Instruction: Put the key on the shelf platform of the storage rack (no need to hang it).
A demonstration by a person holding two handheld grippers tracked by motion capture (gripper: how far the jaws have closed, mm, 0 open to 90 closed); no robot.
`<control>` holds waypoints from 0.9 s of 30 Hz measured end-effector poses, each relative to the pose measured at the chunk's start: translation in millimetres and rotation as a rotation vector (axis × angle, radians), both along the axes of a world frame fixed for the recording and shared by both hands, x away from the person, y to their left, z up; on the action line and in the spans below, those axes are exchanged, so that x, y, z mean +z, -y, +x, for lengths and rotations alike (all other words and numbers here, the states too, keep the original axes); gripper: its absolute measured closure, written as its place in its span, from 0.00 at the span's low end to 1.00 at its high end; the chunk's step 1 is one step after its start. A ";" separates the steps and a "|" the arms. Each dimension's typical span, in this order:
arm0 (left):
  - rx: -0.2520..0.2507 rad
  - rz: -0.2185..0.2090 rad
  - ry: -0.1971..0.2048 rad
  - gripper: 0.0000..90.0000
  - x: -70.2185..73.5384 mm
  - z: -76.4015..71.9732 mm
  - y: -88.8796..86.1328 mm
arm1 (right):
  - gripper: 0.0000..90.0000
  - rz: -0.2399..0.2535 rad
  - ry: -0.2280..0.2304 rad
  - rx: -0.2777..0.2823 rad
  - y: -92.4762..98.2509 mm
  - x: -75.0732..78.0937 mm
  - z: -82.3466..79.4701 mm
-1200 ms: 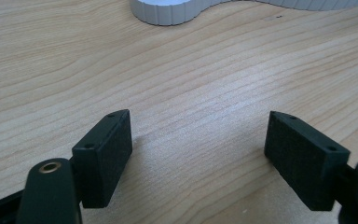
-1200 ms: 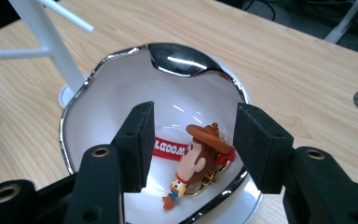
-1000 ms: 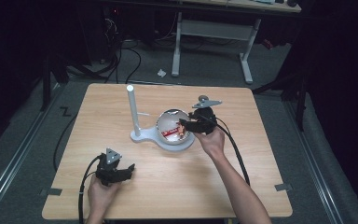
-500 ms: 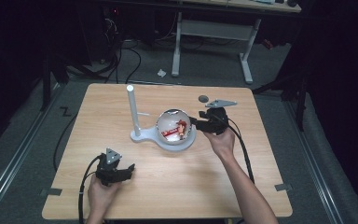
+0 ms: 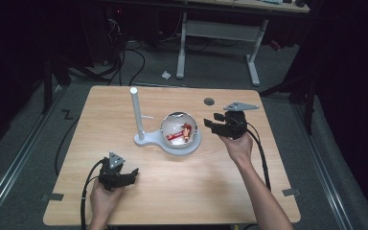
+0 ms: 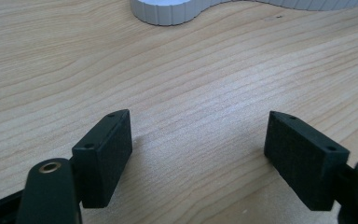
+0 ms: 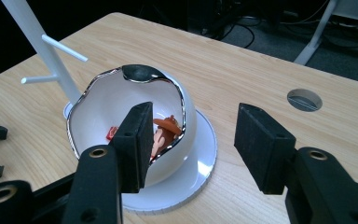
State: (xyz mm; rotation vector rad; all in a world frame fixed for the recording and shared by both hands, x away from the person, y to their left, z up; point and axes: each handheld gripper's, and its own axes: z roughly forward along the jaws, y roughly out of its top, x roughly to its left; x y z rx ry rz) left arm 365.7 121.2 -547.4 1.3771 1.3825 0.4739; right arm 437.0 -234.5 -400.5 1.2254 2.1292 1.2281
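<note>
A white egg-shaped shell [image 5: 175, 125] with a chrome rim sits on the round base [image 5: 191, 146] of a white stand. A small red and orange toy figure [image 5: 185, 131] lies inside it. My right gripper [image 5: 212, 122] hovers just right of the shell, pointing at it, open with nothing between its pads. In the right gripper view the shell [image 7: 102, 105] and toy [image 7: 167, 129] show past the left jaw of my right gripper [image 7: 193, 128]. My left gripper [image 5: 132, 176] rests open near the table's front left. In the left gripper view its pads [image 6: 107, 149] stand wide apart over bare wood.
The stand's white post [image 5: 137, 112] with side pegs rises left of the shell. A round cable hole [image 5: 209, 101] is in the tabletop behind the right gripper. The wooden table [image 5: 172, 196] has free room in front. Dark floor and cables surround it.
My right gripper has drawn back from the shell's rim to the right and risen a little. The left gripper has stayed put.
</note>
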 end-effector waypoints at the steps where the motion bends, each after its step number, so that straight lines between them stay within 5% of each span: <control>1: 0.000 0.000 0.000 0.26 0.0 0.0 0.0 | 0.52 0.003 0.001 0.001 1.7 0.7 -1.0; 11: 0.001 -0.001 0.000 0.26 0.0 0.1 0.1 | 0.49 0.059 -0.016 -0.033 26.5 1.0 -12.1; 27: 0.001 -0.001 0.000 0.26 0.0 0.1 0.0 | 0.47 0.070 0.006 -0.033 40.6 15.3 -33.6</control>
